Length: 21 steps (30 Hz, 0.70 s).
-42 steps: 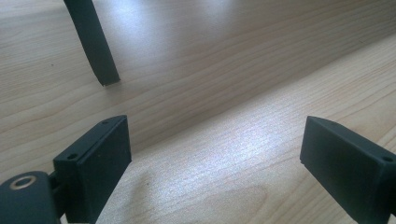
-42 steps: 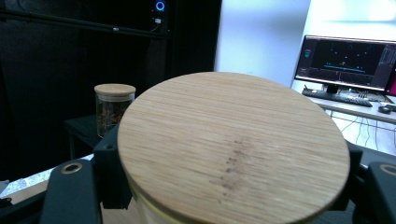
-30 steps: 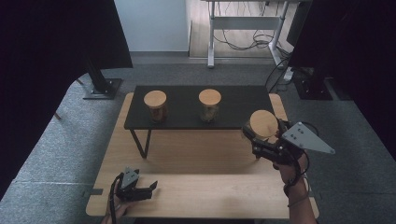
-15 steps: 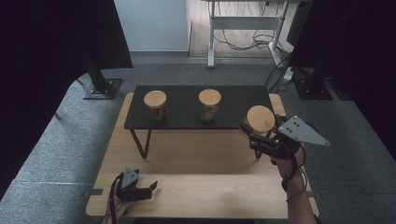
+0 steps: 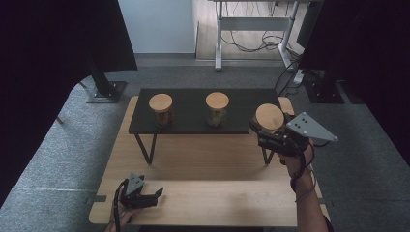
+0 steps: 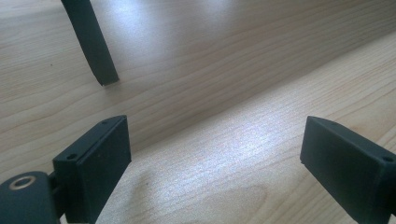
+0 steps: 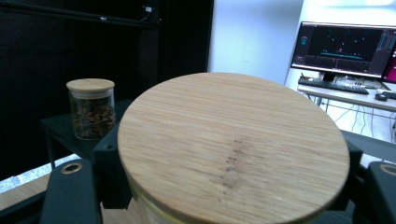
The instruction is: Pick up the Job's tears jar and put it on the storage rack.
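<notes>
A glass jar with a round wooden lid is held above the right end of the low black shelf, with my right gripper shut on it below the lid. In the right gripper view the lid sits between the two black jaws. Two more wooden-lidded jars stand on the shelf, one at the left and one in the middle. A jar of dark star-shaped spice stands on the shelf beyond the lid. My left gripper rests open near the table's front left, and its jaws hold nothing.
The shelf stands on thin black legs on a light wooden table. Beyond the table are grey carpet, a black stand base and a desk frame with cables. A lit monitor stands far off.
The right gripper has carried the jar a little away from the person, toward the shelf's right end. The left gripper has stayed put.
</notes>
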Available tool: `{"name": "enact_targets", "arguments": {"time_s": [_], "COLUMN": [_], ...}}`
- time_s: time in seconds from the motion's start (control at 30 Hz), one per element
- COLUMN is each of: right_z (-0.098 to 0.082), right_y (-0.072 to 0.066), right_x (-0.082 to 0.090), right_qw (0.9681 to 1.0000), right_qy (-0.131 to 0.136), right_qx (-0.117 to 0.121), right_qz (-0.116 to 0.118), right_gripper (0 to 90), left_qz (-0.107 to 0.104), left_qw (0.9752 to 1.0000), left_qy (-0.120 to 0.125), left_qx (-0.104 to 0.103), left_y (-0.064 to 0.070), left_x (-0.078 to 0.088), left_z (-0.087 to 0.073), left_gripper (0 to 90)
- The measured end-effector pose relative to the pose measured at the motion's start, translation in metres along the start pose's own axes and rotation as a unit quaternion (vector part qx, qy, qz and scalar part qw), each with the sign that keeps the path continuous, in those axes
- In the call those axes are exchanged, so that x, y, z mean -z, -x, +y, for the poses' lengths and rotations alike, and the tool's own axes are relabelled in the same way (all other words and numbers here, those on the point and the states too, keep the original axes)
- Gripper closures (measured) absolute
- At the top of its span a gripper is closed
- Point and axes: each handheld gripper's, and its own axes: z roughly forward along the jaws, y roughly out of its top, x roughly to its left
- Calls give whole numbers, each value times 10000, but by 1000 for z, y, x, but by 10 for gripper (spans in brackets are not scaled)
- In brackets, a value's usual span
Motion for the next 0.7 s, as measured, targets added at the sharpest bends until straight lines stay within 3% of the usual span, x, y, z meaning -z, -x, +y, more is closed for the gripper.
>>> {"name": "enact_targets", "arguments": {"time_s": [0.7], "right_z": [-9], "right_y": [13], "right_x": [-31], "right_qw": [9996], "right_qy": [-221], "right_qx": [-89], "right_qz": [-141], "right_gripper": [245], "left_qz": [-28], "left_qw": [10000], "left_qy": [-13], "left_qx": [41], "left_y": [-2], "left_x": [0], "left_z": [0], "left_gripper": [80]}}
